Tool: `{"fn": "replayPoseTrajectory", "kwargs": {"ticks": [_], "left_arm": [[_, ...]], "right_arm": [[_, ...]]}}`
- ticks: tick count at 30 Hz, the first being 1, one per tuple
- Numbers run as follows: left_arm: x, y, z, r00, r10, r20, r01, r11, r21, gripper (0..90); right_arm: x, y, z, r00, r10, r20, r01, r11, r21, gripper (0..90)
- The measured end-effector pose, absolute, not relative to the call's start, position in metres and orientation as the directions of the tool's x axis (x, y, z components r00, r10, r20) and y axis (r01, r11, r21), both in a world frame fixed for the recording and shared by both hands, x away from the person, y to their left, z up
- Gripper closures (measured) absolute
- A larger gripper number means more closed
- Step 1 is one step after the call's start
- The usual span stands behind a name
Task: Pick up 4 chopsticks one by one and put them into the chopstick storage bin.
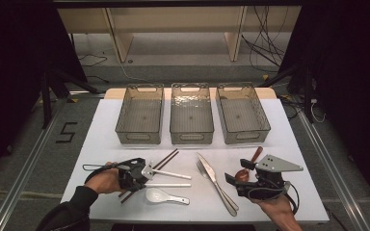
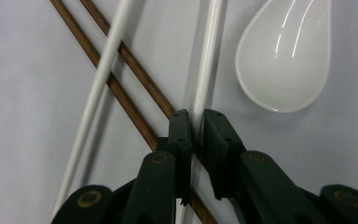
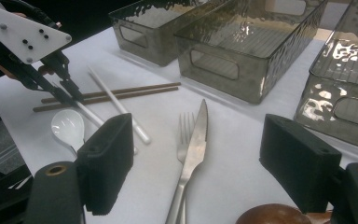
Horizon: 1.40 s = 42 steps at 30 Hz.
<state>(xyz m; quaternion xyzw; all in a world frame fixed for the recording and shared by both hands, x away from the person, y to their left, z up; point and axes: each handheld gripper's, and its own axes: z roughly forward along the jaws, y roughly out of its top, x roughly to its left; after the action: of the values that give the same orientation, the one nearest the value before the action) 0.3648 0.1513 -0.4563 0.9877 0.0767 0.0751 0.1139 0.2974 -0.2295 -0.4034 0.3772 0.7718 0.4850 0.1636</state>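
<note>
My left gripper is shut on a white chopstick, its pads pressed on the stick near one end, low over the white table sheet. A second white chopstick lies across a pair of brown chopsticks. A white ceramic spoon rests just beside the held stick. My right gripper stands open at the front right, nothing between its jaws. Under it lies a wooden spoon.
A fork and a knife lie side by side at the middle front. Three translucent grey bins stand in a row at the back: left bin, middle bin, right bin. Dark frame rails flank the table.
</note>
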Motion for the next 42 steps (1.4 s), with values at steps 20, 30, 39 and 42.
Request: {"fn": "replayPoseTrajectory", "kwargs": {"ticks": [20,30,39,42], "left_arm": [[0.365,0.152,-0.455,0.977,0.181,0.116,0.148,-0.957,0.249,84.4],[0.365,0.154,-0.444,0.971,0.207,0.123,0.165,-0.943,0.29,84.7],[0.361,0.149,-0.428,0.959,0.256,0.125,0.199,-0.916,0.349,84.8],[0.36,0.149,-0.421,0.951,0.289,0.105,0.228,-0.892,0.391,84.7]], "right_arm": [[0.298,-0.229,-0.404,-0.663,0.74,0.117,0.428,0.245,0.87,26.7],[0.298,-0.23,-0.403,-0.663,0.739,0.116,0.426,0.245,0.871,26.8],[0.298,-0.23,-0.403,-0.663,0.739,0.118,0.427,0.244,0.871,26.8],[0.298,-0.23,-0.403,-0.664,0.738,0.117,0.427,0.246,0.87,26.9]]}}
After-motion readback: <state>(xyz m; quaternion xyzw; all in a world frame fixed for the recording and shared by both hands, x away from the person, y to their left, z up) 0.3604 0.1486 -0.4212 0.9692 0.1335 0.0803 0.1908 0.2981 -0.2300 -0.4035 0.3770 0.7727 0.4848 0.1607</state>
